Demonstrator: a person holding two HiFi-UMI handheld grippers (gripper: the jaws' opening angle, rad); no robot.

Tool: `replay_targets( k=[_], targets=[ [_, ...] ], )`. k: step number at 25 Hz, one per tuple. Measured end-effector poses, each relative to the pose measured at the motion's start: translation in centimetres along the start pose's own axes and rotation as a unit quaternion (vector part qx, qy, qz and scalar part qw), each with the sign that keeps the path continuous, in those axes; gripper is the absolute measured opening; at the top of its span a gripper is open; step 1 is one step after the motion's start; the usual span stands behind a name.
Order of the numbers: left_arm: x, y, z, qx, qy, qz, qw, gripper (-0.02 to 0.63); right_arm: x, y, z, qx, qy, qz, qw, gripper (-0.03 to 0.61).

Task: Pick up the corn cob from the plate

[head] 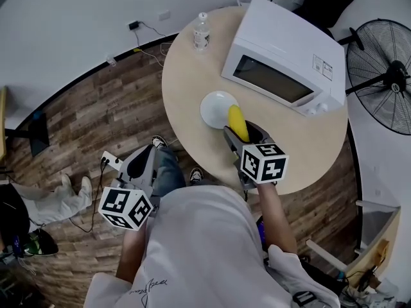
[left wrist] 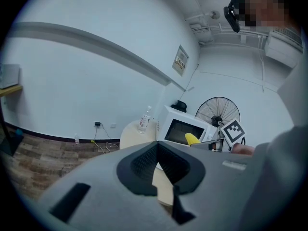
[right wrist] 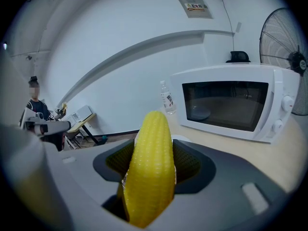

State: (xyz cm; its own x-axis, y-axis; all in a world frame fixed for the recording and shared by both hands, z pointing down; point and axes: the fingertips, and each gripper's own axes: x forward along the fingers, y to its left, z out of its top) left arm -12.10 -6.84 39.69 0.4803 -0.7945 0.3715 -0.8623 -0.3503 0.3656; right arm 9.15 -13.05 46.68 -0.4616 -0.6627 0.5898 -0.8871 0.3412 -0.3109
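Yellow kernels fill the middle of the right gripper view: your right gripper [right wrist: 153,154] is clamped on the corn cob [right wrist: 150,177]. Its pads [right wrist: 190,161] press the cob's flanks at about mid-length, and the tapered end points away from you. From above, the cob sits at frame centre, its far tip over the near rim of the white plate [head: 215,108] on the round table [head: 186,76]. Whether it has cleared that rim I cannot tell.

Judged from that, the lift is the step in hand. Raise straight up before drawing back, so the tip does not catch the plate and drag it. Hold the squeeze even, because the cob is rounded and likely to swivel if the grip loosens. The microwave [head: 282,56] stands just beyond, upper right, so don't swing that way. Your left gripper [head: 138,167], lower left and off the table, has its jaws together on nothing; leave it there.
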Motion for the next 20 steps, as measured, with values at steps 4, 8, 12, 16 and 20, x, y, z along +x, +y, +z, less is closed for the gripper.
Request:
replay_targets(
  k=[4,8,12,16,20],
  targets=[
    [-0.1,-0.1,-0.3,0.001,0.006,0.001,1.0000,-0.004,-0.6,0.2,0.2,0.003,-0.007,0.001,1.000,0.264],
    [0.1,-0.1,-0.7,-0.009,0.008,-0.003,0.9999,-0.005,-1.4,0.4,0.2,0.004,-0.013,0.005,1.000,0.264],
    [0.2,-0.4,-0.7,-0.003,0.010,-0.007,0.9999,-0.004,-2.3,0.5,0.0,0.014,-0.020,0.005,1.000,0.264],
    [0.0,-0.4,-0.8,-0.005,0.008,-0.003,1.0000,-0.003,-3.1,0.4,-0.4,0.022,-0.026,0.005,0.999,0.264],
    [-0.5,-0.1,-0.9,-0.005,0.008,-0.001,1.0000,-0.003,-3.7,1.1,-0.5,0.018,-0.030,0.008,0.999,0.264]
  ],
)
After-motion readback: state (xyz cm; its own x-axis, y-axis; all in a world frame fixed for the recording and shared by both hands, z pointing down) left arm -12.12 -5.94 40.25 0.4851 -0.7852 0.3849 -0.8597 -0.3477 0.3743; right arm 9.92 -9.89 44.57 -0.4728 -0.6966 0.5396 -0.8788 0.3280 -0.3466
